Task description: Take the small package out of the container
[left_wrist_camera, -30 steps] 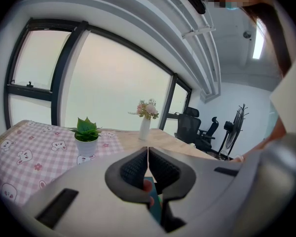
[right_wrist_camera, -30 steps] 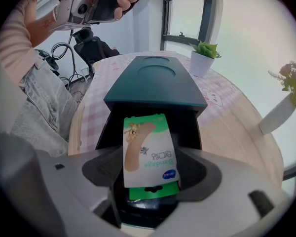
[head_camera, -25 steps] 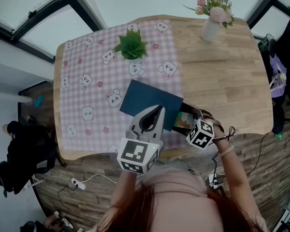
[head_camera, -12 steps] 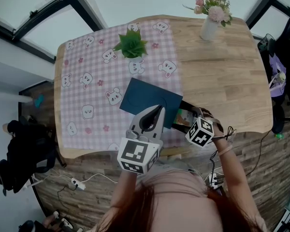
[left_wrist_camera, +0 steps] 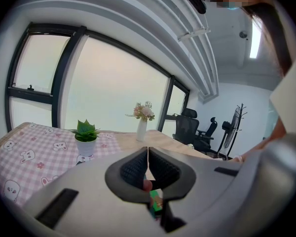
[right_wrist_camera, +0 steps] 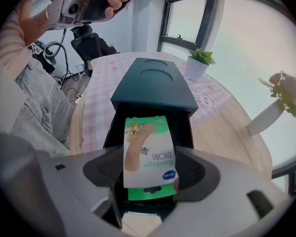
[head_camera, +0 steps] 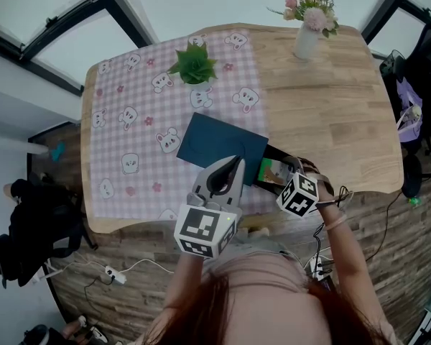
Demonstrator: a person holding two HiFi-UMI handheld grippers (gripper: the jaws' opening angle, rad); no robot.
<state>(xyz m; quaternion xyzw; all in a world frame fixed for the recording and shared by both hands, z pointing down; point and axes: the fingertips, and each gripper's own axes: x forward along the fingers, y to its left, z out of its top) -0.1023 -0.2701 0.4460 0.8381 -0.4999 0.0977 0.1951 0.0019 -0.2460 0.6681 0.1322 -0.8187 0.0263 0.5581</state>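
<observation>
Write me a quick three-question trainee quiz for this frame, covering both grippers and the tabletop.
1. True or false: the left gripper has its jaws spread wide apart.
2. What is the right gripper shut on? A) a spoon B) the small package C) a cup
3. Which stands on the checked cloth: the potted plant or the vase of flowers?

Key: 1. False, the jaws are together with nothing between them. 2. B. 3. The potted plant; the vase stands on bare wood.
</observation>
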